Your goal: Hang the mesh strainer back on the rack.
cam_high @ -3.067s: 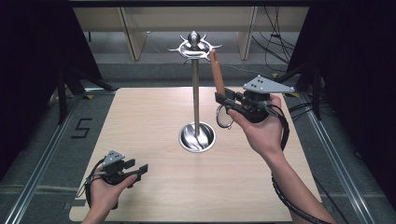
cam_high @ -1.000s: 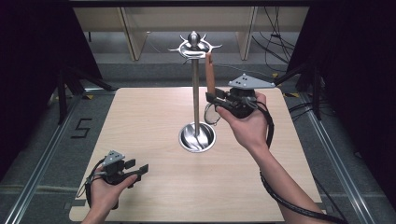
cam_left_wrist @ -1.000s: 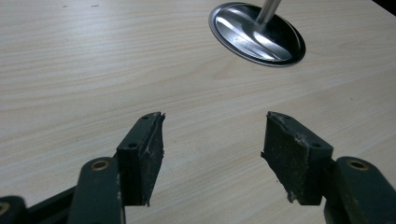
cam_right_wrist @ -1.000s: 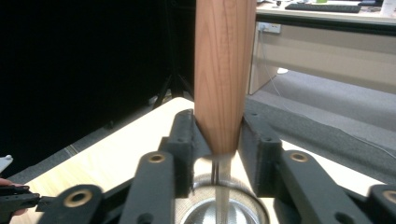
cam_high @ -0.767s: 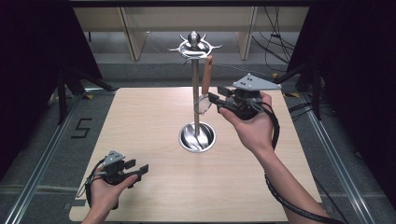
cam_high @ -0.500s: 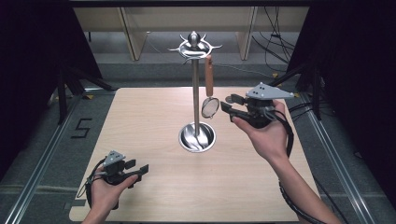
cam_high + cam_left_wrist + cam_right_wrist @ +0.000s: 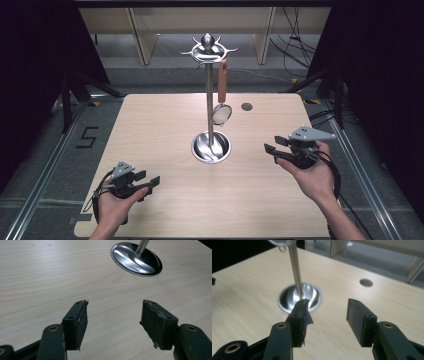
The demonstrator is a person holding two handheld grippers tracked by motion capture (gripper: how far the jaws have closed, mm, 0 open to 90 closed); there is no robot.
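A small strainer point(image 7: 221, 113) with a wooden handle point(image 7: 222, 80) hangs from a hook at the top of a metal stand point(image 7: 209, 100). The stand's round steel base point(image 7: 211, 146) sits mid-table. My right gripper point(image 7: 271, 151) is low at the right of the base, well away from the strainer. Its jaws have just been opening and nothing is between them. In the right gripper view the right gripper point(image 7: 327, 308) faces the base point(image 7: 287, 300) and pole point(image 7: 295, 270). My left gripper point(image 7: 150, 181) rests open near the front left; in its own view the left gripper point(image 7: 113, 312) points at the base point(image 7: 136, 258).
The wooden table point(image 7: 150, 125) has a round hole point(image 7: 246, 106) at the back right of the stand. Dark curtains flank both sides, and shelving legs and cables lie on the floor beyond the far edge.
My right gripper let go of the strainer, which now hangs from the stand's hook. That hand drew back to the right and down toward the table. The left hand stayed put.
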